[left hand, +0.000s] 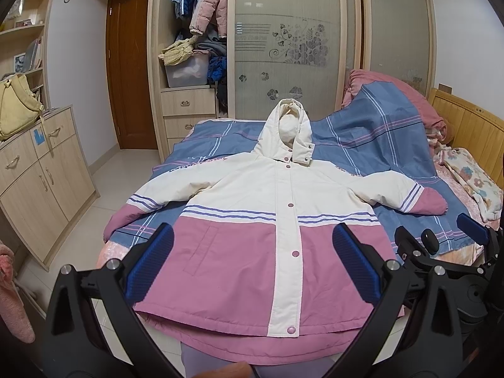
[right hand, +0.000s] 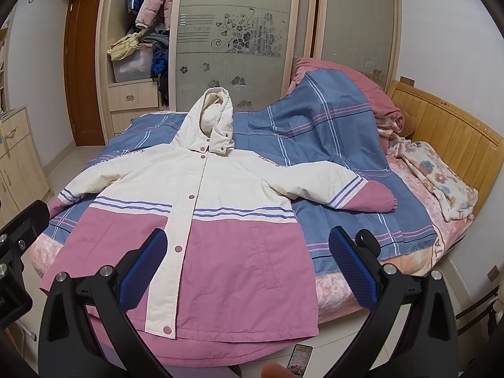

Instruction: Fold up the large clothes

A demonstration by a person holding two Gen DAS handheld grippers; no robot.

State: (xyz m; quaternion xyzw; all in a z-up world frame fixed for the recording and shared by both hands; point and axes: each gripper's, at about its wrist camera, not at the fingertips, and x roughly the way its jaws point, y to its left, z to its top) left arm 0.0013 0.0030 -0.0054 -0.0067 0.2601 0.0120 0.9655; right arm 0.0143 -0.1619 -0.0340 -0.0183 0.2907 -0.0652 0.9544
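Left gripper [left hand: 252, 261]: jaws set wide apart, blue ribbed pads [left hand: 151, 264] clear of any cloth. It holds nothing and hangs above the near hem of the jacket, apparently without contact. Right gripper [right hand: 245, 264]: likewise spread wide, empty, poised over the near right portion of the garment; no touch is evident. In the left wrist view the right gripper shows at the right edge, just beside the left one.

Task item: one hooded jacket [left hand: 252, 239], cream above and pink below, with purple stripes across chest and cuffs. It lies front up, snapped shut along the placket [left hand: 288, 220], spread flat on the bed [right hand: 346, 286]. Its hem hangs slightly over the near edge. The hood [left hand: 289, 132] points to the far side. The left sleeve [left hand: 151, 198] runs out to the bed's left edge; the right sleeve [right hand: 340, 186] lies out to the right on the blue plaid cover [right hand: 330, 145].

Handling, as judged: padded, soft, bulky but light; the shell looks smooth and may slide between pads. A thin pinch could slip or take one layer only. Recommended holds: a cuff or the shoulder seam for bringing a sleeve across, or the hem corners for folding lengthwise, taking both layers deep in the jaws. Padding will likely spring back, so folds want pressing down.

Beyond: heaped bedding [right hand: 387, 107] to the far right, a wardrobe [left hand: 283, 41] behind.
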